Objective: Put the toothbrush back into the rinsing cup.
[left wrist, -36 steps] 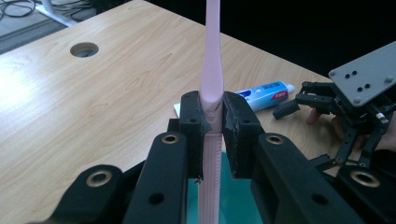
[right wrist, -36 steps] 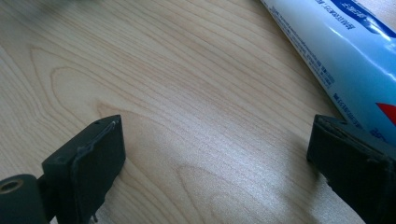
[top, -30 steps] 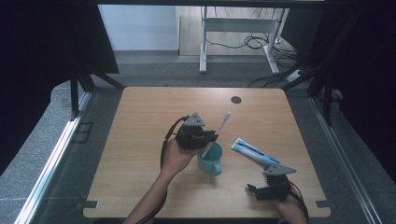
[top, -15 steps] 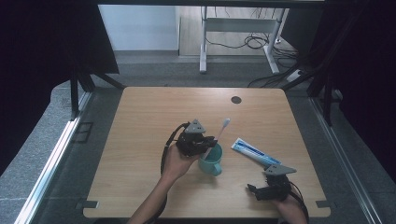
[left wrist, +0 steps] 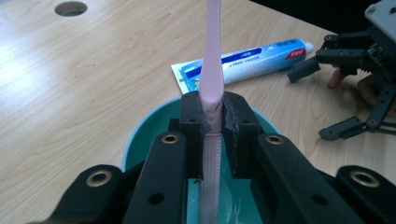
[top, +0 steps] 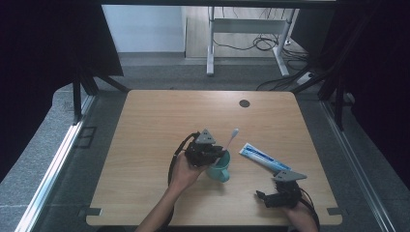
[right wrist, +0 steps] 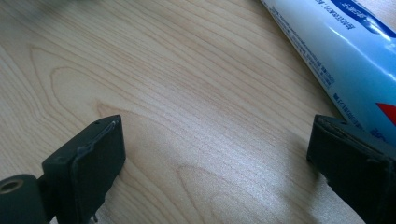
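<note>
My left gripper (top: 212, 155) (left wrist: 212, 116) is shut on a pink toothbrush (top: 231, 138) (left wrist: 211, 65), whose handle end reaches down into a teal cup (top: 220, 167) (left wrist: 140, 140) at mid-table. The brush head points up and away from the cup. A white and blue toothpaste tube (top: 263, 157) (left wrist: 252, 60) (right wrist: 341, 51) lies flat to the right of the cup. My right gripper (top: 263, 197) (right wrist: 219, 168) rests near the table's front right edge, open, with bare wood between its jaws and the tube just beyond its right jaw.
The wooden table (top: 159, 130) has a round cable hole (top: 244, 103) (left wrist: 71, 8) at the back. Dark curtains flank both sides, and a desk frame with cables stands on the floor behind.
My left gripper has sunk with the toothbrush, so the handle sits deeper in the cup. The right gripper has kept still.
</note>
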Demonstrator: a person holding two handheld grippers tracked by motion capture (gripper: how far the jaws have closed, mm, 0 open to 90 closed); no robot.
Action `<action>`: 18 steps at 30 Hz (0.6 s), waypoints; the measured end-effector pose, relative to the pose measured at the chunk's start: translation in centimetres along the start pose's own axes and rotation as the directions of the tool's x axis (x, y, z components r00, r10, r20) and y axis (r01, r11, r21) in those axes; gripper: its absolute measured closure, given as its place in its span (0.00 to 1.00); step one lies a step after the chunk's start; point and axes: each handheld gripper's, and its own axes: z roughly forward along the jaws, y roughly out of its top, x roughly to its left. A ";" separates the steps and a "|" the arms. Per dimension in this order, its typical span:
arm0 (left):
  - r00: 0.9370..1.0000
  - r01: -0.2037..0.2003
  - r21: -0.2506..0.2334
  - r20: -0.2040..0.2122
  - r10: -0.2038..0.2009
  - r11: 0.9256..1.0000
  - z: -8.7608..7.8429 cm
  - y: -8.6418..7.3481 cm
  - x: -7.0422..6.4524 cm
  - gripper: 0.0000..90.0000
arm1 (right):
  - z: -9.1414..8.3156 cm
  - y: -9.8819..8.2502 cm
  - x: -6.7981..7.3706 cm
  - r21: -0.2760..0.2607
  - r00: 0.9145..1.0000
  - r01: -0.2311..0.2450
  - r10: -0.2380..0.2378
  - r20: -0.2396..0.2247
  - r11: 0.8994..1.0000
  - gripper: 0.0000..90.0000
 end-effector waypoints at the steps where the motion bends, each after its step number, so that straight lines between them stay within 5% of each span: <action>1: 1.000 0.003 0.002 0.000 -0.003 1.000 0.1 -0.1 0.0 0.88 | 0.0 0.0 0.0 0.000 1.000 0.000 0.000 0.000 1.000 0.04; 18: 1.000 0.010 0.082 -0.017 -0.009 0.997 1.3 -0.4 -0.2 0.88 | 0.0 0.0 0.0 -0.001 1.000 0.000 0.000 0.000 1.000 0.04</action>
